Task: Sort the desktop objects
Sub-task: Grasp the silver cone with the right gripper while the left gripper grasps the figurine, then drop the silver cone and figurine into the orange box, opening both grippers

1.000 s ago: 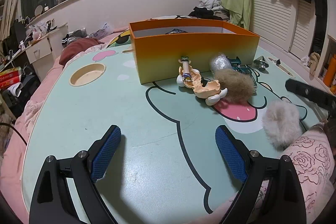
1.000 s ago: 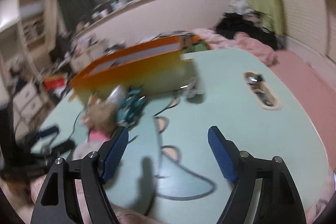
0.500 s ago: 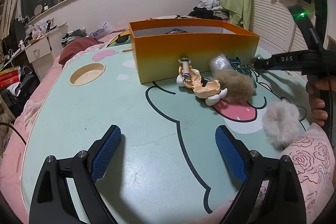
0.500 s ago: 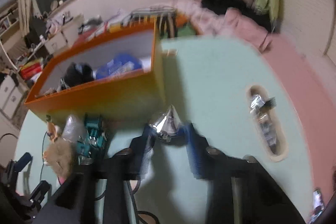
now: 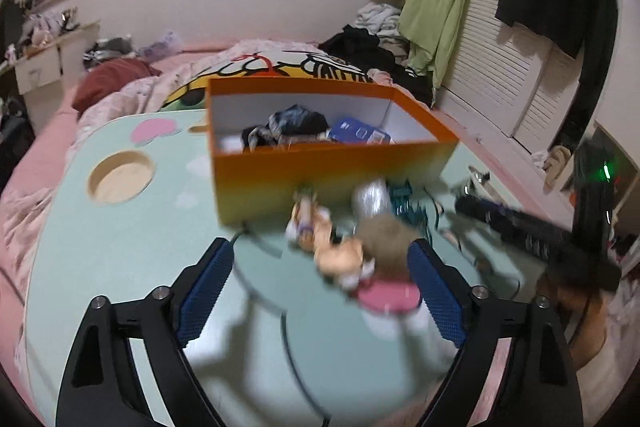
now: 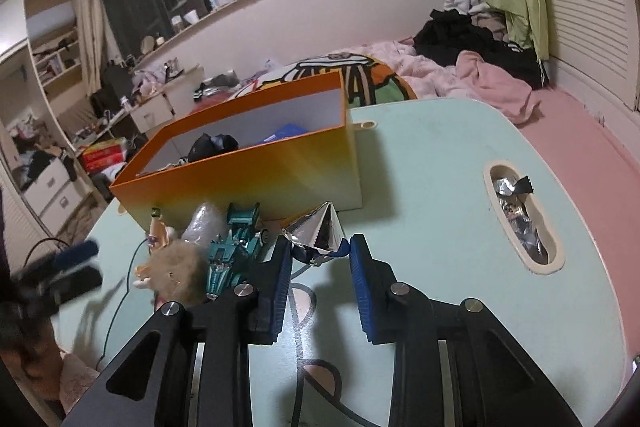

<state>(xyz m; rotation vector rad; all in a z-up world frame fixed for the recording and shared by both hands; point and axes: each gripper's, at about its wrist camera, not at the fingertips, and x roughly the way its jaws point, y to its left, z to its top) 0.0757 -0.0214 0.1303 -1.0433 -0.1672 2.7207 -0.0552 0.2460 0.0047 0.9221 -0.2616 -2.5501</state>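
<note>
An orange box (image 5: 332, 163) (image 6: 256, 179) stands on the mint-green table (image 5: 120, 267), with dark cloth and a blue packet inside. In front of it lie a small figurine (image 5: 320, 239), a brown fur ball (image 5: 384, 233) (image 6: 176, 263), a silver foil lump (image 5: 370, 197) and a teal toy car (image 6: 236, 247). My left gripper (image 5: 320, 251) hovers over the figurine and fur ball. Its jaws are closing, wide apart, and the pads touch neither. My right gripper (image 6: 320, 245) is shut on a shiny silver cone (image 6: 316, 233) near the box's right corner.
A round cup hole (image 5: 120, 179) is sunk into the table's left side. An oval slot (image 6: 520, 215) at the right edge holds foil wrappers. A bed with pink bedding and piled clothes (image 6: 480, 67) lies behind the table. The left gripper (image 6: 68, 267) shows blurred in the right wrist view.
My left gripper rose and moved forward over the figurine and fur ball, so the box's inside now shows. My right gripper swung to the silver cone and shut on it.
</note>
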